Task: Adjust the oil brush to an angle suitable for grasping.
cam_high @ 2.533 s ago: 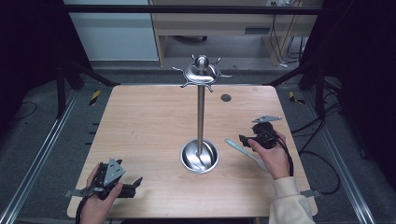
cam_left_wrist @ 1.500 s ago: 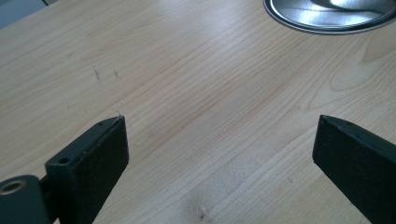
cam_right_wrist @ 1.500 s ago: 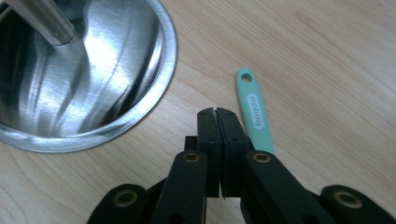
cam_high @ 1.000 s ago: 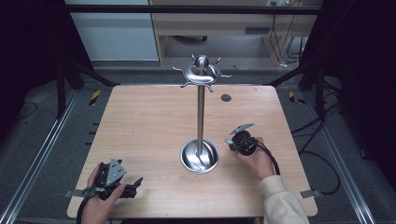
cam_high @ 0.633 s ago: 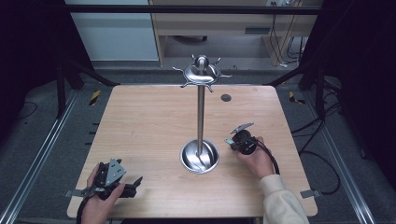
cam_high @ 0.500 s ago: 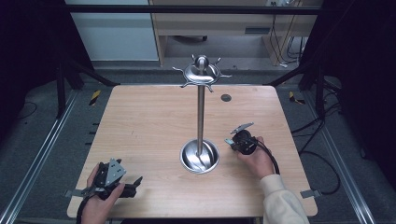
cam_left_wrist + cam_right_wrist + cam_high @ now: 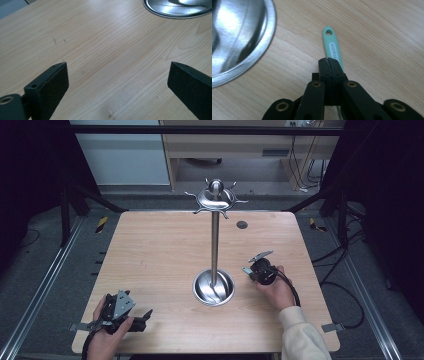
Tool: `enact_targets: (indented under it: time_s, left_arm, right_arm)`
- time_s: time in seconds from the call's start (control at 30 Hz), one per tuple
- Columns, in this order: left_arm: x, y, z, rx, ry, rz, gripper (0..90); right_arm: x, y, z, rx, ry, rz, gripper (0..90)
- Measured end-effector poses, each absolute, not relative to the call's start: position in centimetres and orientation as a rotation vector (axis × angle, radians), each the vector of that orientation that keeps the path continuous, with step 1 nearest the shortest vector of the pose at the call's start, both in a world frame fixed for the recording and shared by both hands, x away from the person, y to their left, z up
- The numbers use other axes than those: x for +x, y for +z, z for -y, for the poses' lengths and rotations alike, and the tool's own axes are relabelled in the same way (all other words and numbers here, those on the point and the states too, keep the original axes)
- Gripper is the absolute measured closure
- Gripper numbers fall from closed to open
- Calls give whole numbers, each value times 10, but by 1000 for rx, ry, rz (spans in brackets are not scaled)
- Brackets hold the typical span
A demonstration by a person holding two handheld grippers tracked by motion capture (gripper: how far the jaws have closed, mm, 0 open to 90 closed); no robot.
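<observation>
Just right of the stand: clamped on the utensil, not yet hung.

In the high view, places the right gripper low over the table, close beside the right of the stand's base dish and far below the stand's hooks; parks the left gripper well to the near left of the stand, on the wood. In the left gripper view, shows black jaws spread wide over bare table with nothing between, the stand's dish rim at the far edge. In the right gripper view, shows jaws pressed together on the mint-green utensil, its eyelet end pointing away, flat on the table just right of the stand's dish. By this judgement: grasp made; lifting to the stand's top and threading the eyelet onto a hook remain.
</observation>
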State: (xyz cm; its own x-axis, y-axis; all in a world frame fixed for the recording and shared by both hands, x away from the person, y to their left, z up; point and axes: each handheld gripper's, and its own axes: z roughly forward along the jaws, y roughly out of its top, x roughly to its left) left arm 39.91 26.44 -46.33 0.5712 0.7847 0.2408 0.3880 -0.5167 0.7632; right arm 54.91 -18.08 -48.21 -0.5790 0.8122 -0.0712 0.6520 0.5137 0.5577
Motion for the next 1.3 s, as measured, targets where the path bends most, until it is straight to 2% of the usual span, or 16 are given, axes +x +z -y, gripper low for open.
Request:
enact_targets:
  time_s: [0.33,0.47,0.87,1.07,1.3]
  left_arm:
    - [399,-463,-264,2137,763,-931,30]
    - [399,-463,-265,2135,763,-930,30]
    - [399,-464,-264,2144,761,-929,30]
    - [398,-465,-263,2152,758,-934,30]
    - [398,-466,-261,2157,753,-928,30]
  right_arm:
    - [554,-481,197,1290,723,-2388,900]
    - [549,-464,201,1271,744,-2373,894]
    - [545,-450,223,1410,602,-2467,651]
    - [546,-447,222,1417,601,-2506,647]
    - [552,-449,211,1380,448,-2548,647]
